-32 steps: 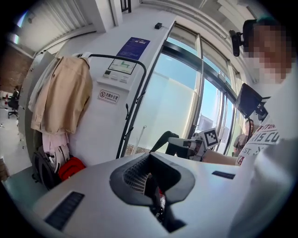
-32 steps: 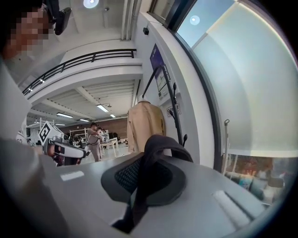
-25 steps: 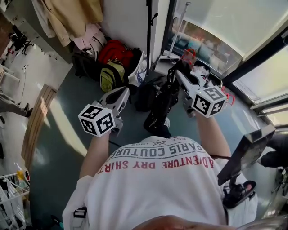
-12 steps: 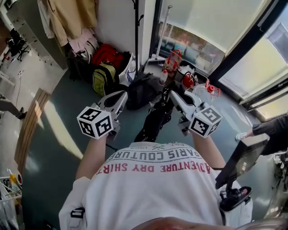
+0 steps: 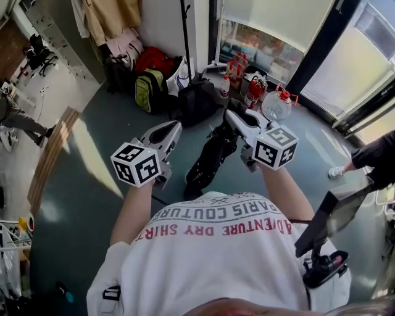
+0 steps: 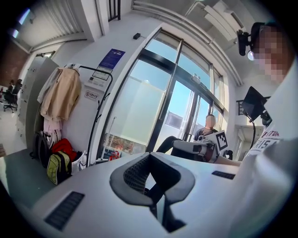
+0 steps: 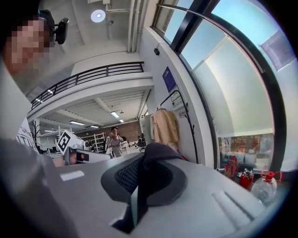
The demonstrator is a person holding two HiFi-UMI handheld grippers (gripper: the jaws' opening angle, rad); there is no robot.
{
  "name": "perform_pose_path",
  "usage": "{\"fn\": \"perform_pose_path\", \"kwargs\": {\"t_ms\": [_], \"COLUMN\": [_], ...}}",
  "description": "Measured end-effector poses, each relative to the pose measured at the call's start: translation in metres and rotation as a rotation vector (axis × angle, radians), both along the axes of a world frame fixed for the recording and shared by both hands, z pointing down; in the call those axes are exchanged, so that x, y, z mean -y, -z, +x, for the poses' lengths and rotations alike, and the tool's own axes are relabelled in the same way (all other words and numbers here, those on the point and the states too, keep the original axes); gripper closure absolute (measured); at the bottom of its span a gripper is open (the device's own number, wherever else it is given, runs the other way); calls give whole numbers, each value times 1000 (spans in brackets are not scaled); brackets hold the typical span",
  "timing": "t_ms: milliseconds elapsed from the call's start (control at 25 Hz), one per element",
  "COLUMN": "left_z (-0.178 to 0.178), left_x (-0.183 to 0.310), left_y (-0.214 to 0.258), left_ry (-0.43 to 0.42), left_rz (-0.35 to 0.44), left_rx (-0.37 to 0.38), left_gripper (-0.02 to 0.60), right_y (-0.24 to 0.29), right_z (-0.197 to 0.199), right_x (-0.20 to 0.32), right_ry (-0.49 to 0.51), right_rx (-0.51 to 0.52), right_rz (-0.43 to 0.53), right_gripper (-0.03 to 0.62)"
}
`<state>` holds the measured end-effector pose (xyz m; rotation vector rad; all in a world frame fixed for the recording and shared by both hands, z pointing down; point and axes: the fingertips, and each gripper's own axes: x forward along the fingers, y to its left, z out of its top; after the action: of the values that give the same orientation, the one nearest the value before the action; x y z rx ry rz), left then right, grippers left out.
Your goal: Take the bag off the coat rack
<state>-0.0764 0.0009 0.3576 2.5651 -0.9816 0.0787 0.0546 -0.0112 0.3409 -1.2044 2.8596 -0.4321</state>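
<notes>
You're keeping the right gripper (image 5: 230, 116) clamped on the bag's black strap (image 7: 145, 183) — the jaws are pinching it, and the strap is running up between the pads and bulging over the top of them. The bag (image 5: 207, 162) is hanging off that gripper, dangling between your two grippers in front of your chest and over the grey-green floor (image 5: 92, 185). From the head view I can't tell whether its bottom end is touching the floor.

The left gripper (image 5: 174, 126) is sitting just beside the bag, on its left, not touching it. Its jaws are meeting tip to tip. It's probably gripping nothing, though the gap behind the tips is reading dark in the left gripper view.

Both grippers are pointing roughly level, toward the wall and window.

The bag is off the coat rack (image 5: 185, 37) — the rack's black pole is standing well apart from it, against the white wall next to the window frame. A beige coat (image 5: 114, 15) is hanging to the pole's left.

Clutter is lying on the floor round the rack's foot:
- red backpack (image 5: 153, 60)
- yellow-green backpack (image 5: 147, 89)
- black backpack (image 5: 197, 102), the one nearest the hanging bag
- clear jug with a red cap (image 5: 276, 105), by the window and just beyond the right gripper
</notes>
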Motion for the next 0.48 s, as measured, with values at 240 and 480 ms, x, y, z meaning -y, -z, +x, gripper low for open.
{"fn": "perform_pose_path", "kwargs": {"t_ms": [240, 480], "left_z": [3, 20], "left_x": [-84, -120], "left_y": [15, 26], "left_ry": [29, 8], "left_rz": [22, 44], "left_rx": [17, 25], "left_gripper": [580, 581], "right_y": [7, 16], "right_z": [22, 45], "right_x": [-82, -141], "right_ry": [-6, -20], "right_rx": [-17, -22], "right_rz": [1, 25], "right_gripper": [589, 589]}}
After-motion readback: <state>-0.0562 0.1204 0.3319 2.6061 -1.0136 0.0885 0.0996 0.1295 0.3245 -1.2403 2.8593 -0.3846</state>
